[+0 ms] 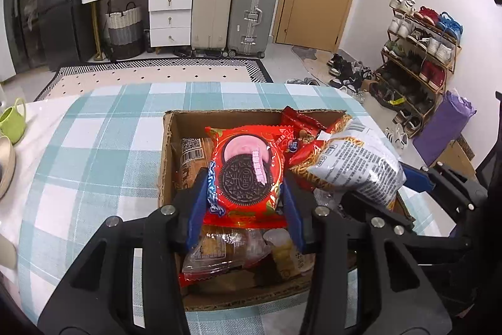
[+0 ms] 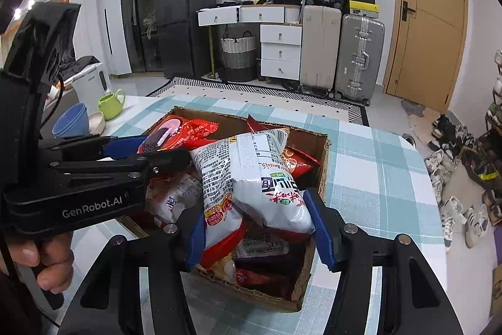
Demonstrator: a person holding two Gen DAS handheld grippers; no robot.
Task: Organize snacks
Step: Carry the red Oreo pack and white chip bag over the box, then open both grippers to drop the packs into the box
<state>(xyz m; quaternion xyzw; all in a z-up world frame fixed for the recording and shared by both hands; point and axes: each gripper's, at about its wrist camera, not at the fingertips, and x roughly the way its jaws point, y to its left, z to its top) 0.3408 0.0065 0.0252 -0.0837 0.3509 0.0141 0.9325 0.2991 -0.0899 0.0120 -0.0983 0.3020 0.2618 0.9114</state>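
Note:
A cardboard box [image 1: 168, 127] of snacks sits on the checked tablecloth; it also shows in the right wrist view [image 2: 324, 165]. My left gripper [image 1: 246, 209] is shut on a red Oreo pack [image 1: 248, 175] and holds it over the box; the pack also shows in the right wrist view [image 2: 175, 131]. My right gripper [image 2: 260, 228] is shut on a white noodle bag [image 2: 251, 178] over the box's right side; the bag shows in the left wrist view [image 1: 354, 162] too. Several other packets lie in the box beneath.
A green mug [image 2: 109, 104], a blue bowl [image 2: 70, 121] and a cream bowl stand on the table left of the box. Beyond the table are a rug, suitcases [image 1: 232, 14], white drawers and a shoe rack [image 1: 420, 58].

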